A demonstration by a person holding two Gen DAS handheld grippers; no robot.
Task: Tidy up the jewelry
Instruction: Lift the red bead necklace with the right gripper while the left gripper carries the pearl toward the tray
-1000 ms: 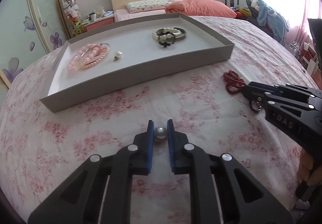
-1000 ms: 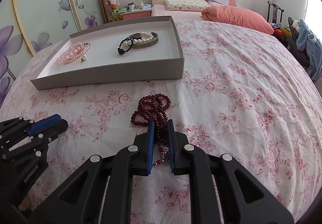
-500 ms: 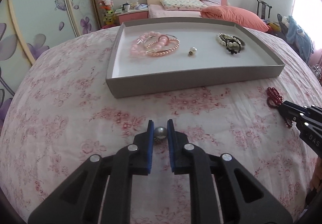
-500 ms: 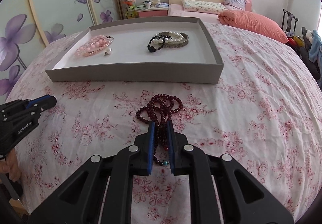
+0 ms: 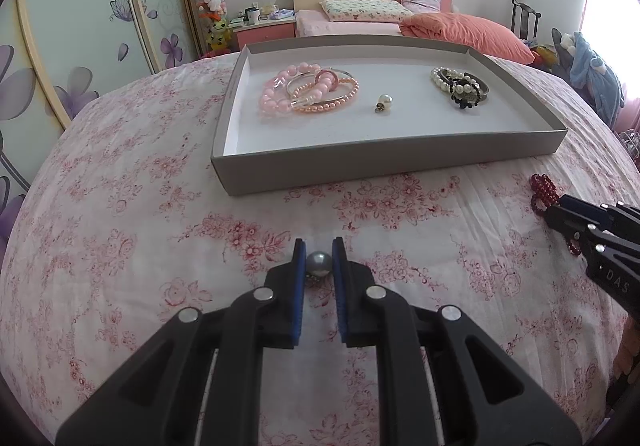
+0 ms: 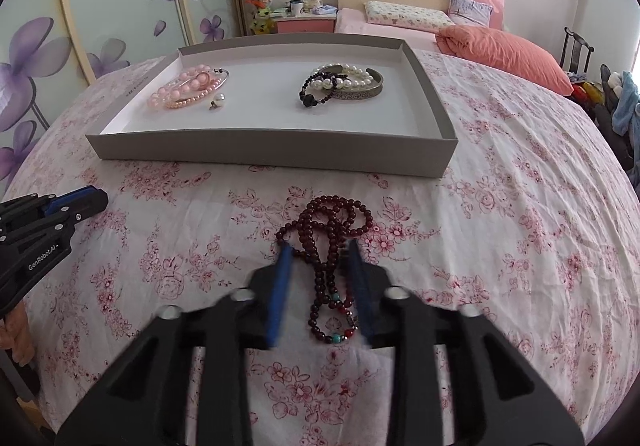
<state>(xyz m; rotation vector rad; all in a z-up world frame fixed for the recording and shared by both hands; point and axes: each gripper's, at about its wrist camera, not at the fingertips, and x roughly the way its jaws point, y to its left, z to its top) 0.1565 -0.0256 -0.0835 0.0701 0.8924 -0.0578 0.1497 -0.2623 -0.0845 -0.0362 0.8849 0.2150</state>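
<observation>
a grey pearl earring (image 5: 319, 264) is pinched between the blue pads of the left tool (image 5: 319, 266), just above the floral bedspread (image 5: 120, 230) and short of the grey tray (image 5: 380, 165). the right tool (image 6: 318, 278) is seen with its jaws spread and blurred, having just been opening; the dark red bead necklace (image 6: 328, 234) lies on the bedspread between them, no longer pressed by the pads. inside the tray are laid pink bead bracelets (image 5: 304, 93) at the left, a white pearl earring (image 5: 384, 101) near the middle, and a pearl and black bead bracelet with a metal bangle (image 5: 460, 87) at the right. the tray's near wall stands between both tools and its floor. behind the tray an orange pillow (image 5: 464, 33) and a nightstand (image 5: 264, 31) are seen.
</observation>
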